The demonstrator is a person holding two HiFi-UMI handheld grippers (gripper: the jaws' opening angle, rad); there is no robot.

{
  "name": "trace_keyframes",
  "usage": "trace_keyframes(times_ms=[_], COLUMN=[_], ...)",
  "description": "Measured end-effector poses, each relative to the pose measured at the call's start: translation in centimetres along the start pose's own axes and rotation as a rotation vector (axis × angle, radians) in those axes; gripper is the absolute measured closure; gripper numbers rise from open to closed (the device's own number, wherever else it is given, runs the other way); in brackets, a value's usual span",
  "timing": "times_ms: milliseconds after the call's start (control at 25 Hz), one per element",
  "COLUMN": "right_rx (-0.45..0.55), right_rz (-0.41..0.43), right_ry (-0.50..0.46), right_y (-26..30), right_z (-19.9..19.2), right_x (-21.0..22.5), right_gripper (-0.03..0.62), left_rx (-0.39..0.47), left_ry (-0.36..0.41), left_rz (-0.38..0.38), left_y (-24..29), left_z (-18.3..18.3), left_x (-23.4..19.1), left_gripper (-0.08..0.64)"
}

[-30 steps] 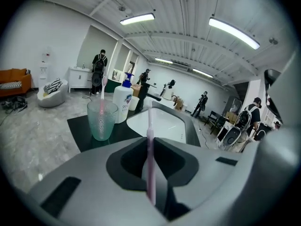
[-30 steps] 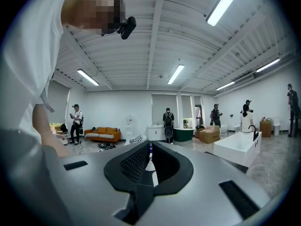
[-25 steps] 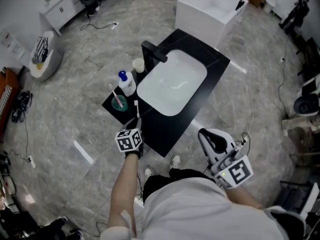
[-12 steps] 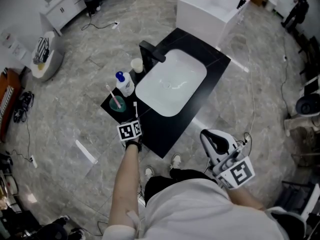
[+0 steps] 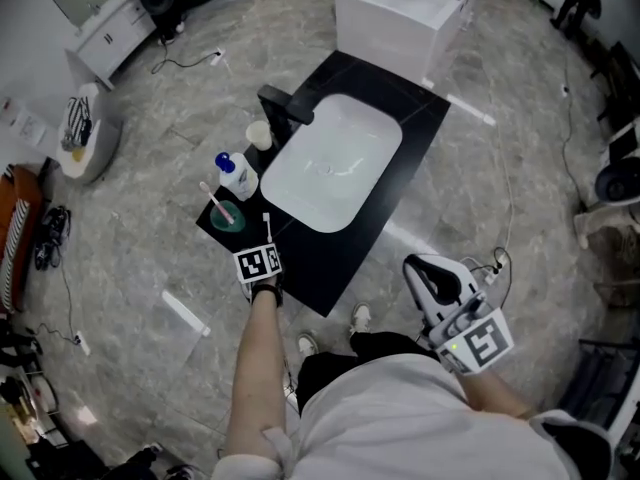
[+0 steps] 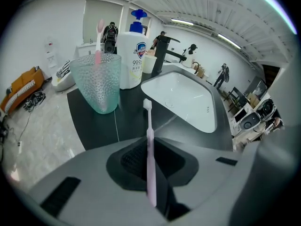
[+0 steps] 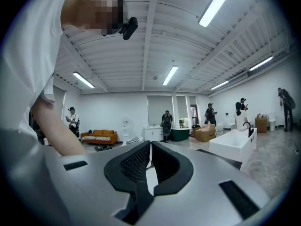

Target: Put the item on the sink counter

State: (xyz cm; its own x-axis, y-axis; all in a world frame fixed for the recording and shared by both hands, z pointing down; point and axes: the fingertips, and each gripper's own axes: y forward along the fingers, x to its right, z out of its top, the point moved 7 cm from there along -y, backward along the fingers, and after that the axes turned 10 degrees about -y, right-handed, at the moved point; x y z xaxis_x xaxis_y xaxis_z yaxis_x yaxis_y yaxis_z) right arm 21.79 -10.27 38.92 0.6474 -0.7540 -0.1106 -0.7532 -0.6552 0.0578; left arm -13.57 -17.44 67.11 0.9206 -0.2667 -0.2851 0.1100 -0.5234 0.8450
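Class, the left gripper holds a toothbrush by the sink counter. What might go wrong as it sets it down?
1. The cup stands close ahead of the left gripper; a sideways swing may knock it over.
2. The toothbrush is thin. Once released, it might roll into the basin or off the near edge of the counter.

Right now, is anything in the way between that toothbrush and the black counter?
Nothing visible. The toothbrush, shut in the left gripper, points at bare counter; the green cup stands off to the left.
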Motion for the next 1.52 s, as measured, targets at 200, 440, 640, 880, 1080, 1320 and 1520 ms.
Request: trace_keyframes(times_ms=[200,440,640,880,1080,1320,1520], right_rx=[0.002,0.005,0.006,0.009,0.035,0.058,0.066], right_rz=[0.006,0.023,0.024,0.029,0.051,0.1,0.125], right_ry=[0.012,0.005,0.01,0.019,0.02,0.011,-0.009], right_y=[0.3,0.8,0.8,0.8,1.6,3.2,4.4], right_z=[-0.5,-0.3,-0.3,-0.6,0.1,0.8,1.5], right_x=[-0.4,-0.7,-0.8,-0.5,-1.4,-3.4,-5.4], right_gripper=[0.552,0.552,0.552,0.552,0.552,0.552,0.552], left_rx=[-0.029,-0.051,-0.042,0.003,0.051,0.168,0.295], left_ry=[0.018,0.014,0.02,0.03,0.028,0.037,0.023], left_rz=[0.033,0.043,0.036,-0.013,-0.039,-0.042,-0.051], left_y=[0.1,0.5,0.4,-0.3,-2.0,-4.9,-7.8], left_z=[0.2,0.9,0.8,1.5,2.5,2.9,2.1], left_x=[-0.3,0.1,0.1,0.8,0.8,-0.4,-2.4], left_gripper=[0.515,0.514,0.499,0.483,0.485,0.546,0.558])
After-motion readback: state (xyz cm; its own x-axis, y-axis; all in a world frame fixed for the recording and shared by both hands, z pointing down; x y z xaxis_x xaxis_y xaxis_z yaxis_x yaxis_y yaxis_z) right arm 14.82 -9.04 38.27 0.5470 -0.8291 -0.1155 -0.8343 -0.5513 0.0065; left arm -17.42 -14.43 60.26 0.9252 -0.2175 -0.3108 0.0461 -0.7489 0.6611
